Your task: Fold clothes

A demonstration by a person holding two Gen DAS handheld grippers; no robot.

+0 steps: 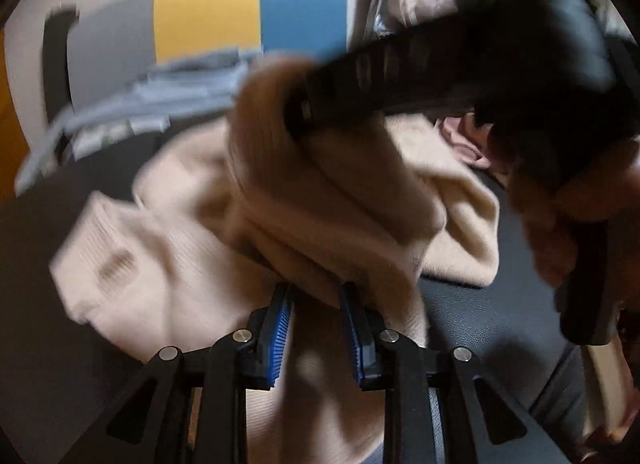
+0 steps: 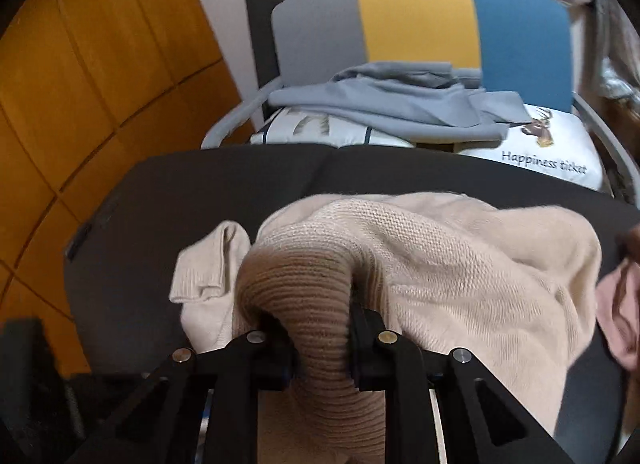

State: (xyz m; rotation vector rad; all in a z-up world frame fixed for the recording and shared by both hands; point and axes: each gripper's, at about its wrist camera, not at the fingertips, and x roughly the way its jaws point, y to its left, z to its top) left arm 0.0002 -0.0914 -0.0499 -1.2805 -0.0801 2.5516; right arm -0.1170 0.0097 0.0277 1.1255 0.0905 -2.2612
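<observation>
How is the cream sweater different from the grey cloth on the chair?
The cream sweater is a chunky ribbed knit; the grey cloth is thin and smooth. The sweater lies bunched on the dark table, gripped by both tools; the grey cloth lies untouched on the chair. Both are unfolded.

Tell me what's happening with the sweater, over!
Left tool shut on sweater. Right tool shut on sweater's ribbed edge. Sweater bunched on dark table, not yet folded. Pink cloth beside it.
</observation>
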